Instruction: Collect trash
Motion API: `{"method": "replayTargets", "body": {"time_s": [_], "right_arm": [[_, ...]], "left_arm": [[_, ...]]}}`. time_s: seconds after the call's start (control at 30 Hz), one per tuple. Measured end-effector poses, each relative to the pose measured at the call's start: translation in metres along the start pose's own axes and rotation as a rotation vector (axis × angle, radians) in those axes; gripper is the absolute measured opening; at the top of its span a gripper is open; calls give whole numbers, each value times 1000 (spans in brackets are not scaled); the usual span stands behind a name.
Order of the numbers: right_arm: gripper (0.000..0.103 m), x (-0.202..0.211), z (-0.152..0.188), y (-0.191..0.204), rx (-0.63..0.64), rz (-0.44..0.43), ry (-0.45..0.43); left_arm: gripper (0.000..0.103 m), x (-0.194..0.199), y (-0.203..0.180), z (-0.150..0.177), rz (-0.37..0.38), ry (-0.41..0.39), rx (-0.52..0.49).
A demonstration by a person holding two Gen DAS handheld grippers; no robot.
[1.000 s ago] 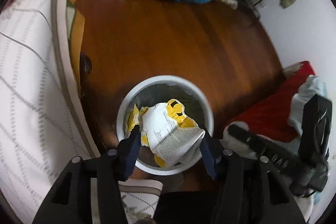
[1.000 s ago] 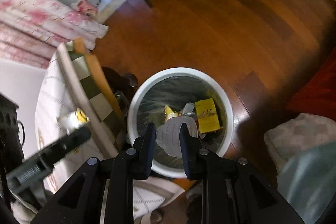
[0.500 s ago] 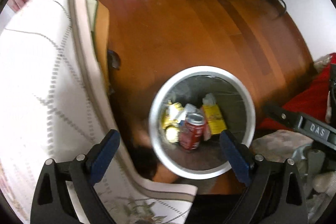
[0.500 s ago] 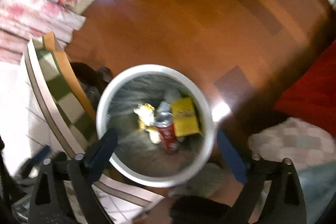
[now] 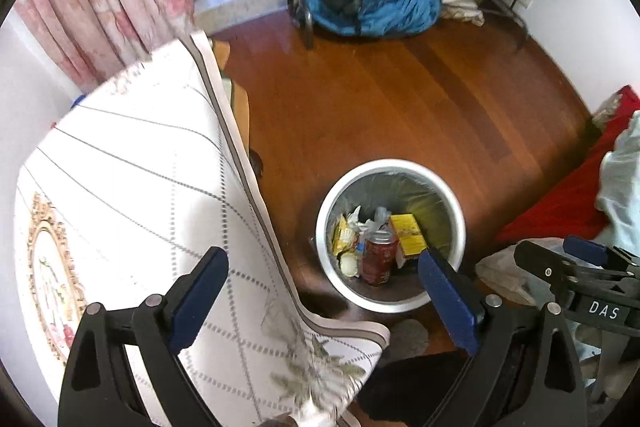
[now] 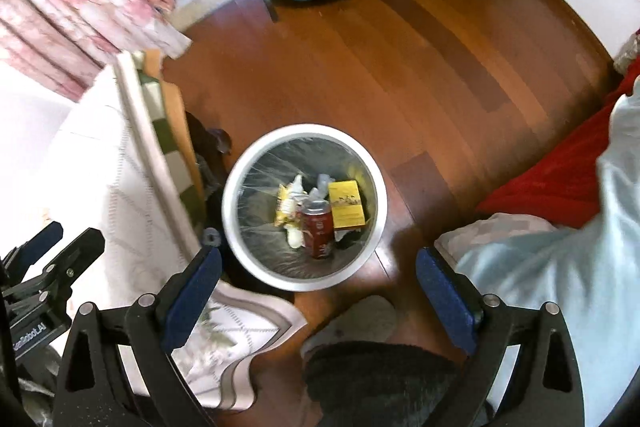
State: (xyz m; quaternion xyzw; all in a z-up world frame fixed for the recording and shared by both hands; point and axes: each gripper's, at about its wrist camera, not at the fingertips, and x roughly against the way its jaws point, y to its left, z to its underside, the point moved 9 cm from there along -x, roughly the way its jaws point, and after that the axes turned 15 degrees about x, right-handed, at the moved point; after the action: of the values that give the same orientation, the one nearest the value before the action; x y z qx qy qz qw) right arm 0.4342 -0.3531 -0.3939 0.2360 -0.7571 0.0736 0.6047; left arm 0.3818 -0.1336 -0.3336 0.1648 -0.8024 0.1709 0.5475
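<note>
A round white trash bin (image 5: 454, 203) (image 6: 374, 183) with a clear liner stands on the wooden floor beside the table. Inside lie a red can (image 5: 378, 257) (image 6: 318, 231), a yellow box (image 5: 408, 235) (image 6: 347, 205), a yellow-and-white wrapper (image 5: 344, 233) (image 6: 286, 207) and crumpled white paper (image 5: 376, 217). My left gripper (image 5: 324, 295) hangs high above the bin, open and empty, its left finger over the tablecloth. My right gripper (image 6: 318, 291) is also open and empty, just short of the bin's near rim.
A table under a white patterned cloth (image 5: 132, 195) (image 6: 96, 183) fills the left. A red blanket (image 5: 560, 203) (image 6: 560, 171) and pale fabric lie at the right. Blue and black clothing (image 5: 368, 3) is piled by a rack at the back. A person's slipper (image 6: 352, 323) is below the bin.
Both grippers let go of their trash, the wrapper and the white crumpled piece, which dropped into the bin. Both then opened wide and rose away from the bin.
</note>
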Motion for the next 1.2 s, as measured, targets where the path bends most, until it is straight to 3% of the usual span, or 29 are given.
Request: {"method": "replayTargets", "body": {"time_s": [0.57,0.97,1.2], "right_arm": [[99,200,38,64,85,-112,-234],[103,292,59,92,131,-158,-332],[103,319,64,105,156,-155,-347]], "left_arm": [[97,166,3,17,196,-135,-30],[97,242,5,28,312,-186,-19],[97,268,6,31,345,-213,-35]]}}
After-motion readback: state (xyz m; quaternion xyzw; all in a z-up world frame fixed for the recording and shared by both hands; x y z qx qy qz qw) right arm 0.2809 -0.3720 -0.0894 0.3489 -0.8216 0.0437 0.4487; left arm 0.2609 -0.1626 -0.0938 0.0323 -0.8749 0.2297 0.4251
